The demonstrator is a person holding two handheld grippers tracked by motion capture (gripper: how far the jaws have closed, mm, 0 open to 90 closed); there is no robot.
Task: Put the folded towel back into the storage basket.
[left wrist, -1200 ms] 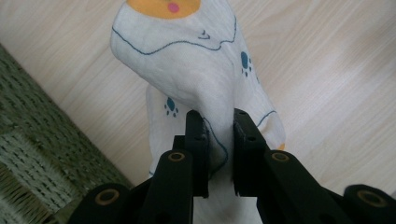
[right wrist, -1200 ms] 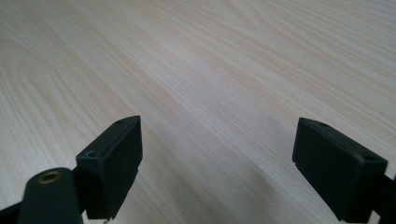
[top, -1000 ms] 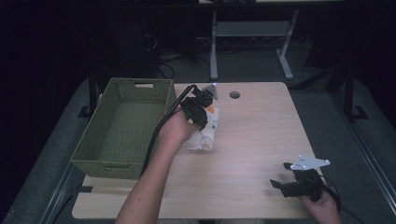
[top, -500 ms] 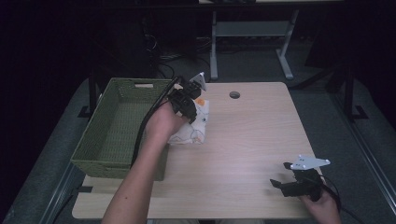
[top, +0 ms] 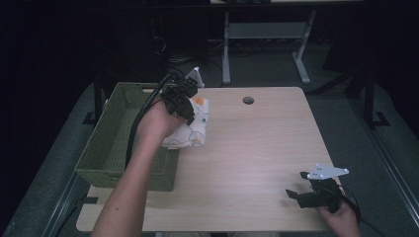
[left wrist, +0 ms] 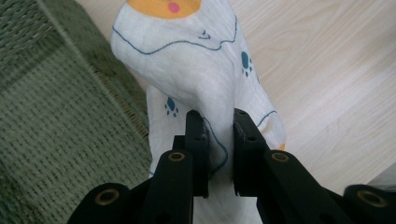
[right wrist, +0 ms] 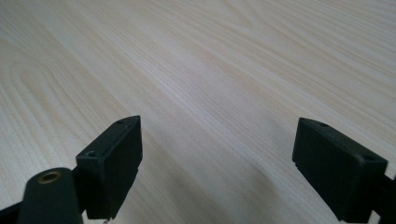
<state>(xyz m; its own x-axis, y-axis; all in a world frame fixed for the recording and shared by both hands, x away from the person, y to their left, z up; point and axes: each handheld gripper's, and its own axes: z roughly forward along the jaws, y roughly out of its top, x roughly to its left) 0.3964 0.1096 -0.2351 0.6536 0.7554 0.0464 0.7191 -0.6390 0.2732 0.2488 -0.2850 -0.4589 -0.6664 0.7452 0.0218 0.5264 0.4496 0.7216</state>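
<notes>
The white cloth (left wrist: 196,70), printed with blue paw marks, blue outlines and an orange patch, hangs bunched from the left gripper (left wrist: 218,135), whose jaws pinch a fold of it. Its length runs down toward the worktop (top: 257,143), just beside the green basket (top: 106,143). The right gripper (right wrist: 217,154) rests with jaws wide apart, holding nothing.

The high view looked forward and down from the person's side, well back, taking in the whole table (top: 257,148). Each gripper view looked closely along its own jaws; the left shared the cloth (left wrist: 196,70) at ten o'clock, beside the basket (top: 106,148).
</notes>
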